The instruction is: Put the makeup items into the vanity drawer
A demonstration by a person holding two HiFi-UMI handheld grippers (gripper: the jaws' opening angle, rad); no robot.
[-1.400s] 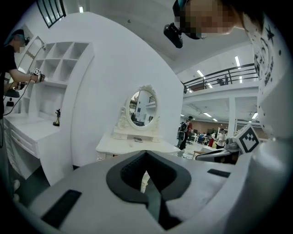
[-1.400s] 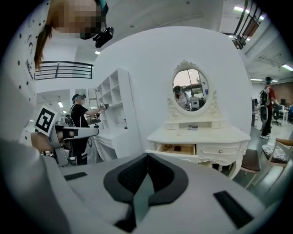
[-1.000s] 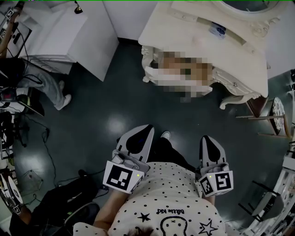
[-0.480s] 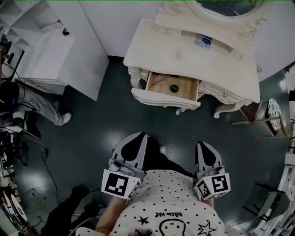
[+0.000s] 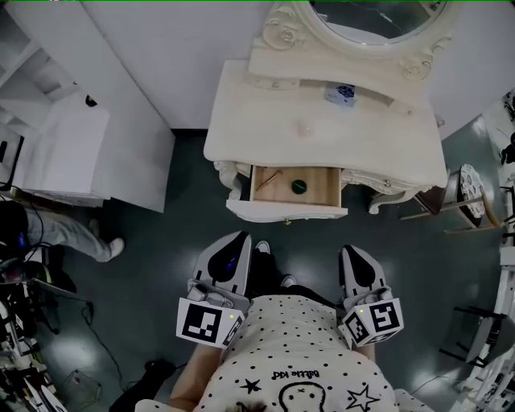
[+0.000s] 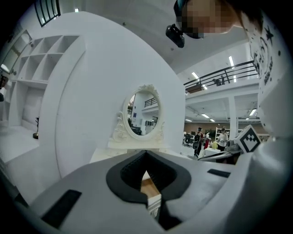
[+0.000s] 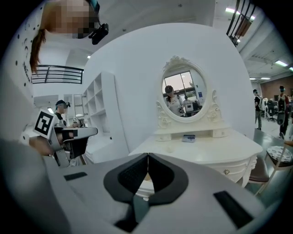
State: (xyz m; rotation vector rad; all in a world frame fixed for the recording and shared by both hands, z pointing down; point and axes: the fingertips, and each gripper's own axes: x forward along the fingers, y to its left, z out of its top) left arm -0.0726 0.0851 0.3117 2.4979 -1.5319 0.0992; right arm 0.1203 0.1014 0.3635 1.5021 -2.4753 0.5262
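A cream vanity (image 5: 241,133) with an oval mirror (image 5: 370,16) stands ahead. Its wooden drawer (image 5: 265,191) is pulled open. In the drawer lie a dark green round item (image 5: 299,187) and a thin stick (image 5: 274,176). A small blue-and-white item (image 5: 340,93) (image 7: 188,137) sits on the vanity's raised shelf, and a small pale round item (image 5: 304,127) (image 7: 170,148) on its top. My left gripper (image 5: 241,236) (image 6: 146,152) and right gripper (image 5: 352,250) (image 7: 148,155) are held side by side short of the drawer. Both are shut with nothing in them.
A white shelf unit (image 5: 60,149) stands at the left against a white wall panel (image 5: 153,72). A chair (image 5: 468,191) is at the vanity's right. A person's leg (image 5: 56,233) and cables (image 5: 32,306) are on the dark floor at the left.
The vanity has come nearer and lower in the head view, and its open drawer now shows unblurred. Both grippers keep their pose and stay shut.
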